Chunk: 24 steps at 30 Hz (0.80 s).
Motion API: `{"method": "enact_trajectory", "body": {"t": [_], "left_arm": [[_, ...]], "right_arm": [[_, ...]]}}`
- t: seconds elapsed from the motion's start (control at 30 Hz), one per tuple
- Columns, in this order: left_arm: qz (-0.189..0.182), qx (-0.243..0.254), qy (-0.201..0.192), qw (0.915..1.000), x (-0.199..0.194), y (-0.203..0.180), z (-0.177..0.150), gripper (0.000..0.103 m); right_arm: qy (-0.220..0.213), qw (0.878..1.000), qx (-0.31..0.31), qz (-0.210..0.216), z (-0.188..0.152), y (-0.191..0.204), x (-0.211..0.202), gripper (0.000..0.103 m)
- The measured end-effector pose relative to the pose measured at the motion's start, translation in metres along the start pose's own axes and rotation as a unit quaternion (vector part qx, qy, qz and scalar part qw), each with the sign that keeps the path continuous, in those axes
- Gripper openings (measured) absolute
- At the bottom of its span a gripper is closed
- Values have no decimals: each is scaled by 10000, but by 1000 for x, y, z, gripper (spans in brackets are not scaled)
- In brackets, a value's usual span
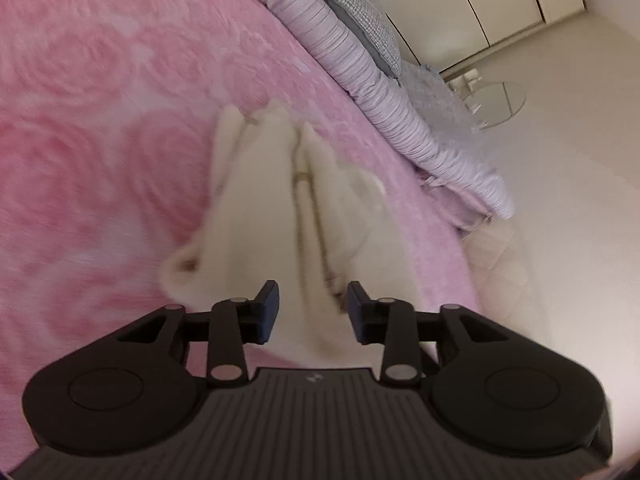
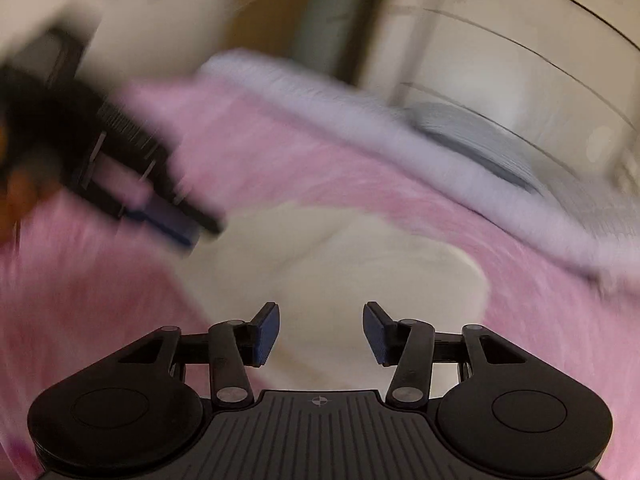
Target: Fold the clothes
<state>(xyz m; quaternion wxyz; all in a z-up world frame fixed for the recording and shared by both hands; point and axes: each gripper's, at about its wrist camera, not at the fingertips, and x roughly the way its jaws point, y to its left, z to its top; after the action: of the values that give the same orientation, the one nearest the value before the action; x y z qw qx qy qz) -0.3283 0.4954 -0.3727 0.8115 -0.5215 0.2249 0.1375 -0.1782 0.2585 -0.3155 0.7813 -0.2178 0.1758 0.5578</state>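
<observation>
Both views were motion-blurred, the right wrist one badly. A cream garment (image 1: 280, 208) lay on the pink rose-patterned bedspread (image 1: 100, 120), near the bed's edge, with the striped lavender duvet (image 1: 360, 68) bunched further up the bed.

The left gripper (image 1: 312, 308) was spread wide with nothing between its jaws, over the near end of the garment. Whether it touched the cloth could not be told. The right gripper (image 2: 320, 330) was also wide and empty, above the same garment (image 2: 360, 264).

Progress, as a judgement: the garment looked narrowed into a long strip, with dark-trimmed edges running lengthwise, so side folds were probably in. From the right it read as a rounded, lumpy heap rather than a flat rectangle. Likely left: the crosswise fold and squaring up. No finished pile was visible.
</observation>
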Motion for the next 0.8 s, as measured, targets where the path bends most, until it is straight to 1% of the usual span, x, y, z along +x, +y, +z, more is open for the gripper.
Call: {"method": "enact_trajectory", "body": {"t": [0.03, 0.07, 0.1, 0.13, 0.17, 0.2, 0.23, 0.27, 0.3, 0.33, 0.37, 0.4, 0.47, 0.5, 0.6, 0.67, 0.7, 0.77, 0.8], "left_arm": [[-63, -117, 41, 9999, 7, 1, 2, 34], [-122, -232, 79, 9996, 14, 3, 5, 34], [-174, -343, 108, 9992, 20, 5, 7, 34], [-220, -452, 131, 9987, 26, 6, 9, 34], [-277, -552, 146, 9980, 32, 8, 11, 34], [-342, -647, 155, 9972, 38, 9, 13, 35], [-382, -722, 176, 9965, 45, 10, 16, 36], [-402, -781, 206, 9959, 52, 11, 19, 37], [-423, -841, 236, 9953, 59, 12, 22, 37], [-397, -843, 267, 9953, 66, 12, 25, 38], [-336, -802, 297, 9958, 73, 11, 28, 37], [-275, -760, 327, 9962, 80, 10, 30, 37], [-156, -630, 377, 9972, 91, 6, 36, 38], [-101, -506, 387, 9979, 94, 2, 38, 38], [-75, -311, 444, 9985, 104, -4, 43, 40], [-73, -202, 484, 9986, 111, -8, 47, 38], [-89, -130, 517, 9985, 114, -11, 48, 38], [-76, 214, 538, 9983, 117, -21, 50, 29], [-60, 410, 539, 9977, 118, -27, 51, 22]], "right_arm": [[28, 9974, 700, -167, -2, -23, -2, 49], [131, 9890, 1435, -332, -6, -45, -3, 49], [233, 9748, 2161, -494, -10, -67, -3, 49], [400, 9541, 2902, -624, -18, -90, -1, 49], [623, 9236, 3724, -667, -32, -113, 3, 49], [702, 8912, 4448, -541, -47, -130, 7, 49], [660, 8607, 5038, -317, -61, -143, 10, 49], [614, 8259, 5604, -92, -75, -155, 12, 49], [527, 7934, 6062, 129, -86, -164, 17, 49], [408, 7636, 6434, 346, -96, -169, 22, 49], [333, 7393, 6708, 483, -102, -177, 30, 49], [318, 7283, 6824, 538, -102, -182, 38, 49], [326, 7188, 6917, 618, -99, -184, 51, 49], [311, 7160, 6946, 631, -103, -185, 53, 49], [239, 7126, 6982, 638, -105, -190, 60, 49], [250, 7079, 7026, 676, -116, -186, 55, 49], [258, 7080, 7024, 691, -118, -185, 55, 49], [283, 7170, 6932, 682, -116, -182, 59, 49], [300, 7238, 6860, 672, -113, -181, 62, 49]]}}
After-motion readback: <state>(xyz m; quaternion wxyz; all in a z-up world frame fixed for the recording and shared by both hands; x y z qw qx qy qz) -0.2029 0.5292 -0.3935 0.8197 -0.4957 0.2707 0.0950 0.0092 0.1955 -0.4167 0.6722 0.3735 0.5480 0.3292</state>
